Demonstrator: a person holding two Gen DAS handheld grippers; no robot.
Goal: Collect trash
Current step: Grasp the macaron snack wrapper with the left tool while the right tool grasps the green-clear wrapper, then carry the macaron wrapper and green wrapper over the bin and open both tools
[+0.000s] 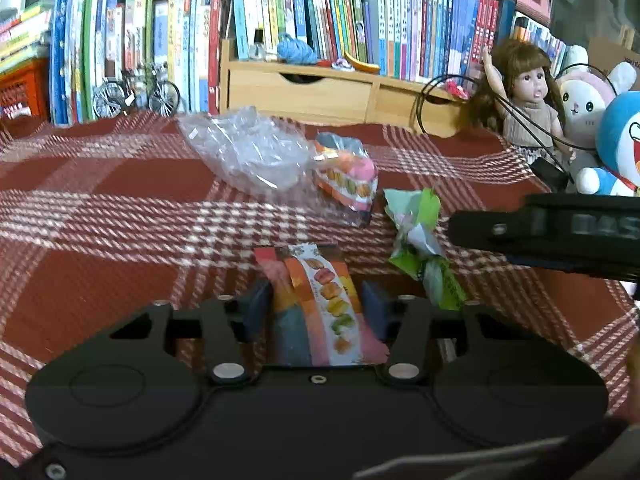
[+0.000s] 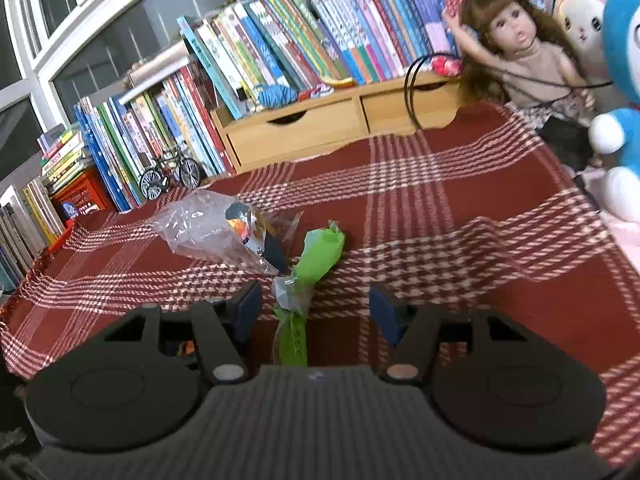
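Note:
A colourful snack wrapper (image 1: 332, 300) lies on the red plaid tablecloth (image 1: 120, 208), lengthwise between the fingers of my left gripper (image 1: 316, 304); both pads touch its edges. A crumpled green wrapper (image 1: 420, 240) lies just to its right. In the right wrist view that green wrapper (image 2: 316, 256) sits between the fingers of my right gripper (image 2: 316, 308), which stands open with gaps on both sides. One black finger (image 1: 540, 236) of the right gripper reaches in from the right edge of the left view. Further back lies a clear plastic bag (image 1: 248, 152) (image 2: 204, 228) beside another colourful wrapper (image 1: 348, 176).
Rows of books (image 1: 320, 8) and a wooden drawer shelf (image 1: 320, 92) (image 2: 320, 120) line the back of the table. A toy bicycle (image 1: 136, 92), a red crate (image 2: 84, 196), a doll (image 1: 528, 96) (image 2: 520, 48), plush toys (image 1: 616, 140) and a black cable (image 1: 424, 104) stand around.

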